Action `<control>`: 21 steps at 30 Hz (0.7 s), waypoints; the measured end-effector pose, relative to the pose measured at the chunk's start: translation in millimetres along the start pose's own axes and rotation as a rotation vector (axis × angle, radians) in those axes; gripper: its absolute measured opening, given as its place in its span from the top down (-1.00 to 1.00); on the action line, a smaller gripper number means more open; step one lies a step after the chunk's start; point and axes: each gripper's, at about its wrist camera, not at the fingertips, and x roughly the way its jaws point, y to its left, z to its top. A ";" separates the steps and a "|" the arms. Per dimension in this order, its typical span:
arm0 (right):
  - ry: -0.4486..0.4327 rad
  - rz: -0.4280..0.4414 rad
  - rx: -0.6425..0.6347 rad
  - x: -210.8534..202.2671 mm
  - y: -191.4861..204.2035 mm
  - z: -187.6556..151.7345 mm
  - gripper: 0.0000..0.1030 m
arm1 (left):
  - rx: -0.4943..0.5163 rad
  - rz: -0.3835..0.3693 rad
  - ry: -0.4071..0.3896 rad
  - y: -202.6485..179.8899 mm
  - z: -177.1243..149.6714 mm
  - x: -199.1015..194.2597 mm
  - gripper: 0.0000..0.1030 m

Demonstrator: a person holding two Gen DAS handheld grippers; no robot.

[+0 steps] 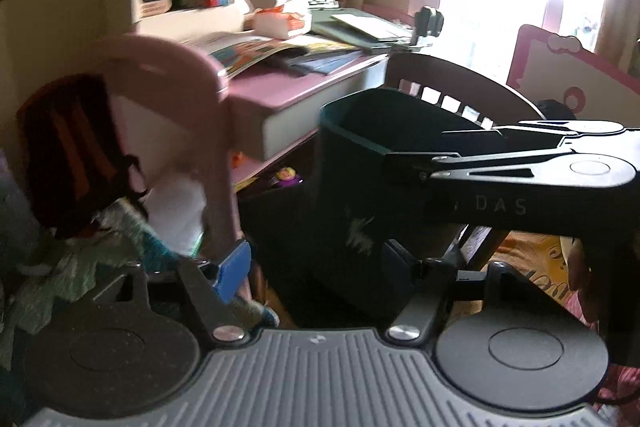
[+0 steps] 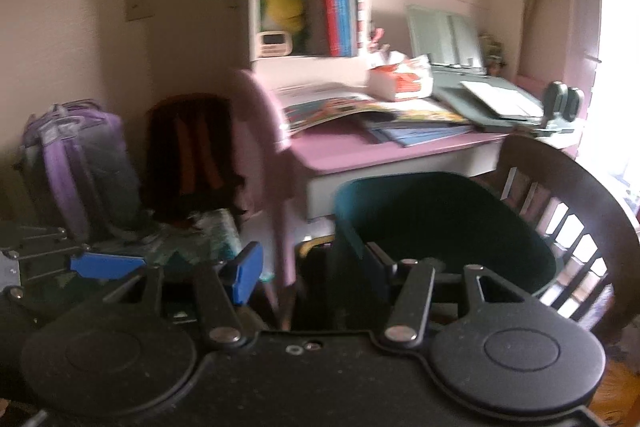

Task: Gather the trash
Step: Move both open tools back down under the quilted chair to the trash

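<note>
A dark teal trash bin [image 1: 348, 187] stands beside the pink desk, its mouth open and its inside dark [image 2: 348, 227]. My right gripper [image 2: 310, 265] is open. One finger sits inside the bin's near wall, and the blue pad [image 2: 244, 271] stays well outside it. In the left wrist view the right gripper [image 1: 416, 149] reaches in from the right and straddles the rim. My left gripper [image 1: 314, 263] is open, low in front of the bin's side, with nothing between its fingers. Its blue pad [image 2: 106, 263] shows at the left.
The pink desk [image 1: 272, 95] holds open books and an orange-and-white packet [image 2: 400, 79]. A pink chair back [image 1: 168, 67] stands left of the bin and a dark wooden chair [image 2: 568, 195] right of it. Two backpacks [image 2: 80, 163] lean on the wall. Everything is motion-blurred.
</note>
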 end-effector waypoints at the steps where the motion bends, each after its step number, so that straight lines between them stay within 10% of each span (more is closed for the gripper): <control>1: 0.001 0.008 -0.001 2.4 6.5 -2.7 -0.07 | -0.014 0.002 -0.001 9.0 -7.6 -3.7 -0.58; 21: 0.242 0.208 0.043 147.6 130.0 -129.6 -0.08 | -0.341 0.095 0.099 182.2 -170.1 49.5 -0.93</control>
